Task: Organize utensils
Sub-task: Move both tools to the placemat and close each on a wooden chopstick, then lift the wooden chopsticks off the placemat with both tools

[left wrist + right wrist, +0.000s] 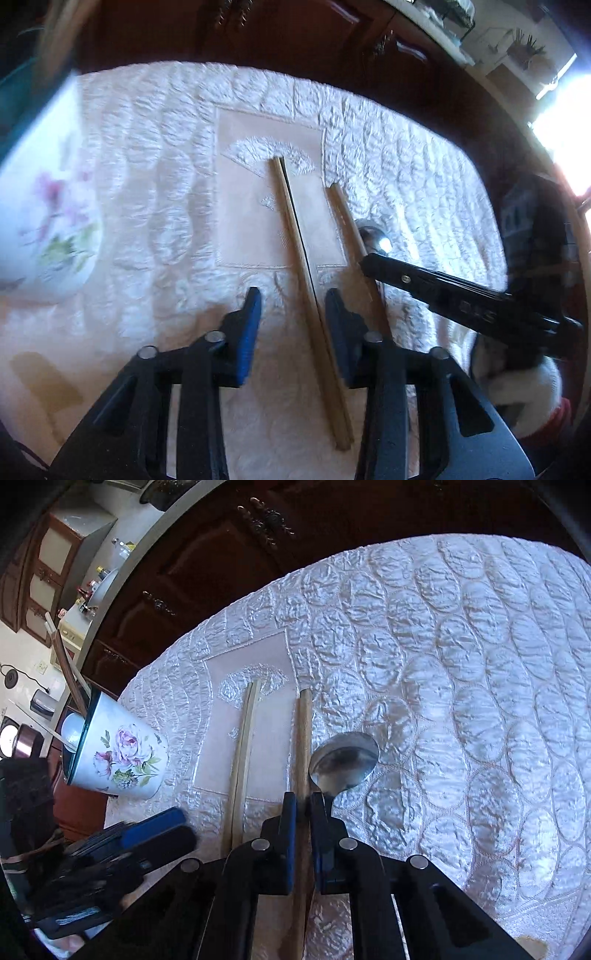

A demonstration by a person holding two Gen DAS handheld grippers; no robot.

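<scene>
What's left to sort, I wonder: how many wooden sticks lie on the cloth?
3. A pair of sticks lies side by side inside the open left gripper; the third stick is clamped in the right gripper. More may stand in the cup.

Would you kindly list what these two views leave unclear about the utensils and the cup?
- Spoon handle: right wrist view, hidden behind the right gripper.
- Floral cup contents: right wrist view, too small at the edge.
- Floral cup: left wrist view, blurred and cut off.
</scene>
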